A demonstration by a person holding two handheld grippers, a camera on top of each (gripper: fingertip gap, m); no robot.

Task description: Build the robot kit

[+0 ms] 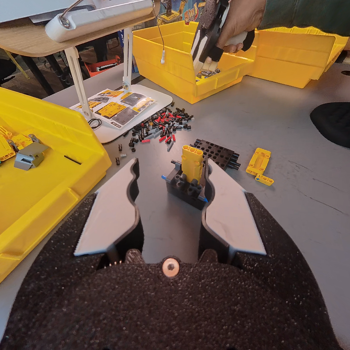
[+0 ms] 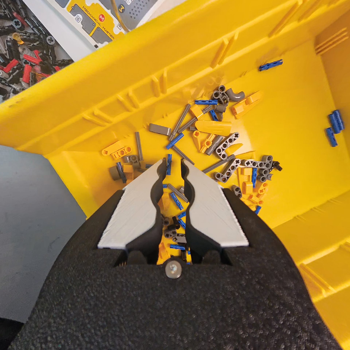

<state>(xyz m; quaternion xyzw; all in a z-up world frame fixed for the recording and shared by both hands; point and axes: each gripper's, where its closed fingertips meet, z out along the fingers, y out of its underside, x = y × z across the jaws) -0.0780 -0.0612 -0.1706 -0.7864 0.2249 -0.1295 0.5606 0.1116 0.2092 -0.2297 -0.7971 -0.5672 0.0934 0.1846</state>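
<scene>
Black foam body hiding each claw's base, left gripper (image 1: 171, 166) spread wide, empty, its right finger (image 1: 223, 191) covering part of a black and yellow brick assembly (image 1: 186, 180) on the grey table (image 1: 284, 132), right gripper (image 2: 173, 162) narrowly parted, empty, tips by a blue pin (image 2: 169, 164) in a yellow bin (image 2: 284, 180), parts beneath hidden.

A hobby or lab workbench for building-brick kits: a grey table (image 1: 265, 117) bearing yellow parts bins (image 1: 170, 62), a loose pile of pins (image 1: 162, 126), a printed sticker sheet (image 1: 117, 106) and a white stand (image 1: 75, 75).
</scene>
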